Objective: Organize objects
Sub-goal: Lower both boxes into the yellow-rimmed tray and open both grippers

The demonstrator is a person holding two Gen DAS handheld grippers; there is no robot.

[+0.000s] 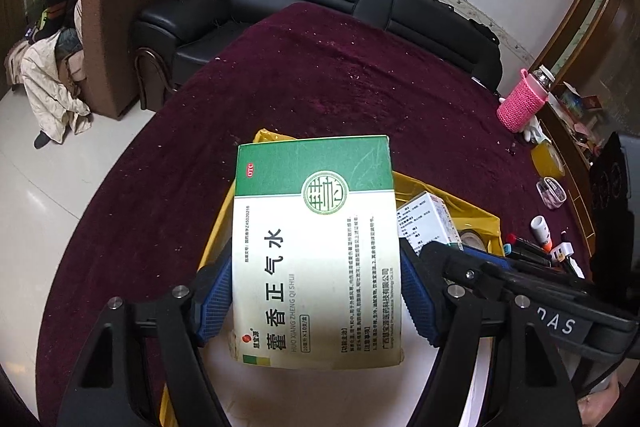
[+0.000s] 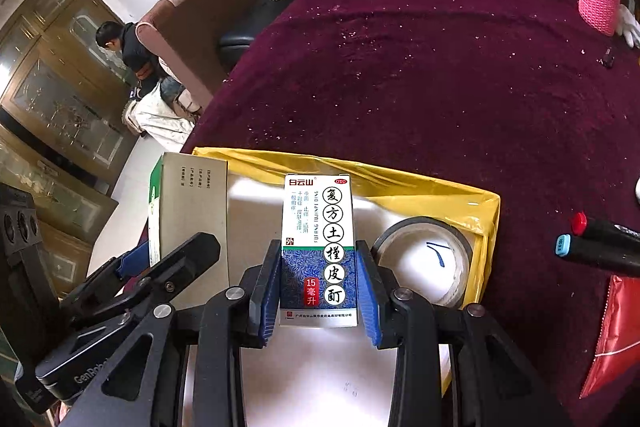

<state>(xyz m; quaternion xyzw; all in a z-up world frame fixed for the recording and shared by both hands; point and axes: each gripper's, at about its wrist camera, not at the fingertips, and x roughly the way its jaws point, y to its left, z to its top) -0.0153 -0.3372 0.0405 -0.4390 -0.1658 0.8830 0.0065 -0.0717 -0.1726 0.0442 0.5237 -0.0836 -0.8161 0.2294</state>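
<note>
Table under a dark red cloth. At its near edge, a yellow-walled tray. Left hand-held gripper clamps a large green-and-white medicine box above the tray's left side. Right hand-held gripper grips a small blue-and-white medicine box over the tray, tape roll just right.
</note>
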